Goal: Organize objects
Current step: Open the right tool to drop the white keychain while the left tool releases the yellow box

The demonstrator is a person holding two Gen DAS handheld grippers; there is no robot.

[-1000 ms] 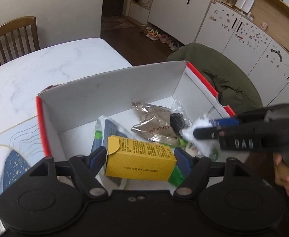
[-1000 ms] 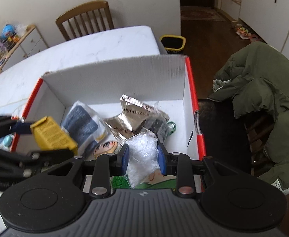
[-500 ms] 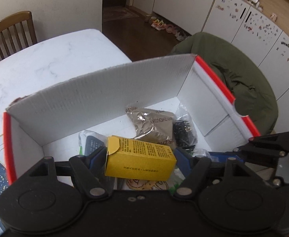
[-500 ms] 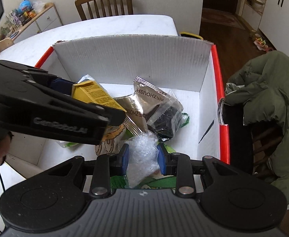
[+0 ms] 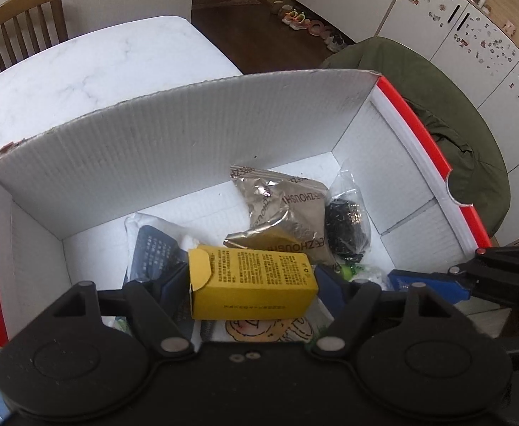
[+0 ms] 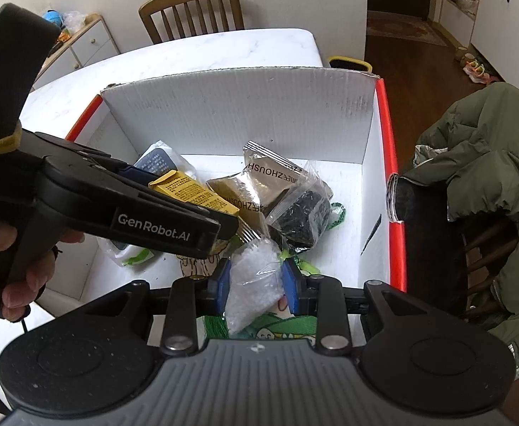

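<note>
While both my claws hang over the white box (image 5: 174,149), each is clamped on something.
My left claw (image 5: 252,284) grips a yellow carton (image 5: 252,280); my right claw (image 6: 256,280) pinches a clear bag (image 6: 256,277) near the box's front edge.

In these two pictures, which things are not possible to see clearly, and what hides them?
- Illustrated packet, left wrist view: mostly hidden under the yellow box and the left gripper.
- Print on the yellow box: too small to read.
- Blue-printed bag, right wrist view: partly covered by the left gripper's body.
- Clear bag of white granules, held by the right gripper: lower end hidden behind the gripper's body.
- Box floor nearest the cameras: cut off.
</note>
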